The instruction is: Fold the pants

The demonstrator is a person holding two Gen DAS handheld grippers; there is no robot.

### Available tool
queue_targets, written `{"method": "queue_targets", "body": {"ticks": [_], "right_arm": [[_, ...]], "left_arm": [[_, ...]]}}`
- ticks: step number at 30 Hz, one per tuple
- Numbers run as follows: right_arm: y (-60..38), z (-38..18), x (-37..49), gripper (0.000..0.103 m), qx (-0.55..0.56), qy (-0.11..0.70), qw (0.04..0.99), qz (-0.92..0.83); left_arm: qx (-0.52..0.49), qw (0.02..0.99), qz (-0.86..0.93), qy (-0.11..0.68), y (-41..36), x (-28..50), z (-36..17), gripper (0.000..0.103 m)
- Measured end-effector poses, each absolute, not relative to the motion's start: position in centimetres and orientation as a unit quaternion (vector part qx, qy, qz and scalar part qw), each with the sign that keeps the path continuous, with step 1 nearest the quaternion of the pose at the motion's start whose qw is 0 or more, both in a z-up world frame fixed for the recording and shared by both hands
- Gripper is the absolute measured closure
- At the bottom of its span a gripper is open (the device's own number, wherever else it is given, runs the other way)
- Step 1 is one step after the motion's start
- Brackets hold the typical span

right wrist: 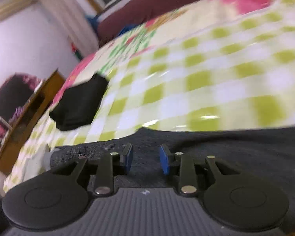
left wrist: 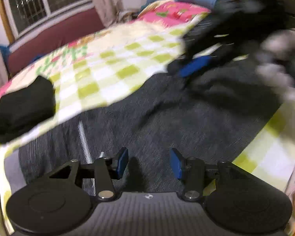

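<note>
Dark grey pants (left wrist: 167, 122) lie spread over a green-and-white checked bed cover (left wrist: 108, 68). My left gripper (left wrist: 149, 163) hovers low over them, its blue pads apart with no cloth pinched between them. At the upper right of the left wrist view my right gripper (left wrist: 194, 66) is heavily blurred, and a raised ridge of pants cloth runs up to it. In the right wrist view the pants (right wrist: 236, 147) fill the lower part, and the right gripper (right wrist: 145, 160) has its pads narrowly apart with grey cloth between them.
A folded black garment (left wrist: 23, 106) (right wrist: 80, 104) sits near the bed's left edge. A blurred hand (left wrist: 275, 64) is at the right. A wooden piece (right wrist: 25, 114) stands beside the bed, with a window (left wrist: 49, 0) and curtains behind.
</note>
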State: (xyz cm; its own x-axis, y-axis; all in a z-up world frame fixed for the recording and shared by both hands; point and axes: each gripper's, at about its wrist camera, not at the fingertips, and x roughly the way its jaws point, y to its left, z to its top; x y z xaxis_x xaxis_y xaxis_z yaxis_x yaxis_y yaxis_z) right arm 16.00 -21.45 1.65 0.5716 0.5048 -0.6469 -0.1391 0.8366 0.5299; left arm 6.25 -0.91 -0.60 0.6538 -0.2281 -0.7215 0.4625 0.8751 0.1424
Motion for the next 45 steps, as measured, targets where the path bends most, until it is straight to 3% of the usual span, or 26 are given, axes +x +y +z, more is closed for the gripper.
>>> {"method": "queue_targets", "body": {"ticks": [5, 8, 15, 17, 25, 30, 45], "right_arm": [[-21.1, -0.9, 21.1, 0.080, 0.192, 0.431, 0.875, 0.105], [-22.7, 0.5, 19.7, 0.074, 0.200, 0.420, 0.880, 0.099], [-35.1, 3.7, 8.6, 0.073, 0.244, 0.353, 0.902, -0.043], [-40.2, 3.7, 5.1, 0.067, 0.248, 0.340, 0.899, -0.120], [-55.1, 2.6, -5.5, 0.066, 0.321, 0.279, 0.851, -0.309], [-58.7, 0.2, -4.7, 0.065, 0.402, 0.244, 0.833, -0.292], [-60.6, -0.9, -3.2, 0.062, 0.416, 0.214, 0.843, -0.265]], "left_arm": [[0.132, 0.898, -0.197, 0.372, 0.5, 6.0, -1.4, 0.038], [0.127, 0.901, -0.195, 0.366, 0.7, 6.0, -1.2, 0.038], [0.148, 0.897, -0.223, 0.353, -1.8, 5.2, -0.6, 0.038], [0.185, 0.886, -0.218, 0.365, -3.4, 5.2, -1.9, 0.038], [0.224, 0.878, -0.238, 0.349, -8.2, 5.2, 0.2, 0.039], [0.265, 0.859, -0.286, 0.332, -14.0, 4.9, 0.7, 0.039], [0.273, 0.829, -0.366, 0.322, -23.0, 5.2, 0.6, 0.039]]}}
